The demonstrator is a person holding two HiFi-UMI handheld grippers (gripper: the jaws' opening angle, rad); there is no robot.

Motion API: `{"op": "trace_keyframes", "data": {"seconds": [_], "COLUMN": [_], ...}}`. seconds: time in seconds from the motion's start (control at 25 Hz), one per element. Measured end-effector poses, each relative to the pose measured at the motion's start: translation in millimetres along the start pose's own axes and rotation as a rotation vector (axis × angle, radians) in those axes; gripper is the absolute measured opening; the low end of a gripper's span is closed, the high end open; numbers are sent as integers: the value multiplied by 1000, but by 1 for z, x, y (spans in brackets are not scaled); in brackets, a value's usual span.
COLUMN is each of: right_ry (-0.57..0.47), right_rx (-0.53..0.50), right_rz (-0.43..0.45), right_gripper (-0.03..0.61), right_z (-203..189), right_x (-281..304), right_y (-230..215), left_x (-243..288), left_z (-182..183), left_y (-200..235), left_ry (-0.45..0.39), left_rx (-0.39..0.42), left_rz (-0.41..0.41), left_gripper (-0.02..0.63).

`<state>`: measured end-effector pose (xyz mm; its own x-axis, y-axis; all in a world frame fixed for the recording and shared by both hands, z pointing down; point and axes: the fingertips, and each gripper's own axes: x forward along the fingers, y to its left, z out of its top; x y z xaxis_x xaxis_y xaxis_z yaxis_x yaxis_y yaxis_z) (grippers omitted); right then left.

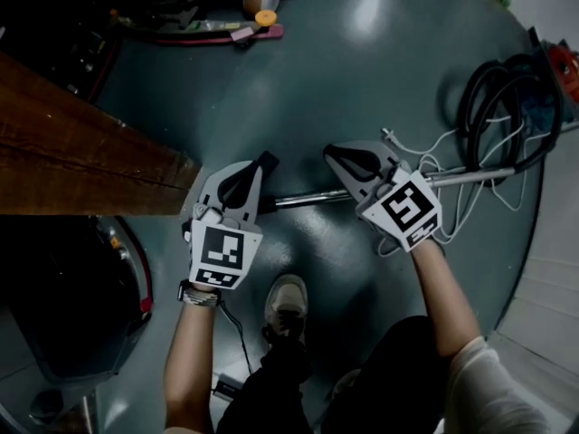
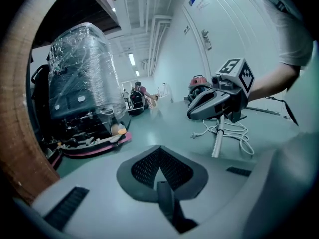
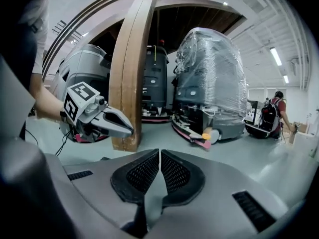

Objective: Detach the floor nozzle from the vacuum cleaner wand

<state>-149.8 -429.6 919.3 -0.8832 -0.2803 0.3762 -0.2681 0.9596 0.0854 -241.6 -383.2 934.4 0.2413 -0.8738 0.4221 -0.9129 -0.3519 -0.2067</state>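
Observation:
A silver vacuum wand (image 1: 312, 197) lies on the grey floor and runs right toward the black hose coil (image 1: 507, 107). Its left end passes under my left gripper (image 1: 265, 161), so the floor nozzle is hidden there. My left gripper hangs above that end, shut and empty. My right gripper (image 1: 331, 152) hangs above the wand's middle, also shut with nothing held. The left gripper view shows the shut left gripper (image 2: 159, 151), the right gripper (image 2: 192, 114) ahead and the wand (image 2: 218, 142) beneath it. From the right gripper (image 3: 160, 153), shut, the left gripper (image 3: 130, 130) appears ahead on the left.
A wooden beam (image 1: 81, 147) crosses the left. A white cord (image 1: 457, 215) lies tangled by the wand. A red vacuum body (image 2: 198, 83) stands behind it. A plastic-wrapped machine (image 3: 212, 68) with a pink-edged base (image 1: 213, 33) stands beyond. The person's shoe (image 1: 287, 301) is just below the wand.

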Motion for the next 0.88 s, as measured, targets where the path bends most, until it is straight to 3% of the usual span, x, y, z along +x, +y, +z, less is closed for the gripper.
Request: {"op": "trace_keyframes", "data": {"seconds": [0.24, 0.52, 0.64, 0.88], "right_ry": [88, 176, 190, 235], "right_rx": [15, -26, -14, -30], "right_rz": [80, 166, 200, 269], "right_gripper": [31, 34, 106, 137], "right_z": [-47, -79, -88, -102], "right_x": [11, 22, 30, 42], "right_y": [13, 30, 38, 54], "left_x": [12, 22, 25, 32], "left_z": [-40, -81, -102, -122], "left_y": [-11, -27, -34, -46], "left_ry": [98, 198, 265, 334], "left_rx": [-3, 56, 67, 69], "left_rz": [-49, -146, -183, -253], "left_gripper": [2, 2, 2, 2]}}
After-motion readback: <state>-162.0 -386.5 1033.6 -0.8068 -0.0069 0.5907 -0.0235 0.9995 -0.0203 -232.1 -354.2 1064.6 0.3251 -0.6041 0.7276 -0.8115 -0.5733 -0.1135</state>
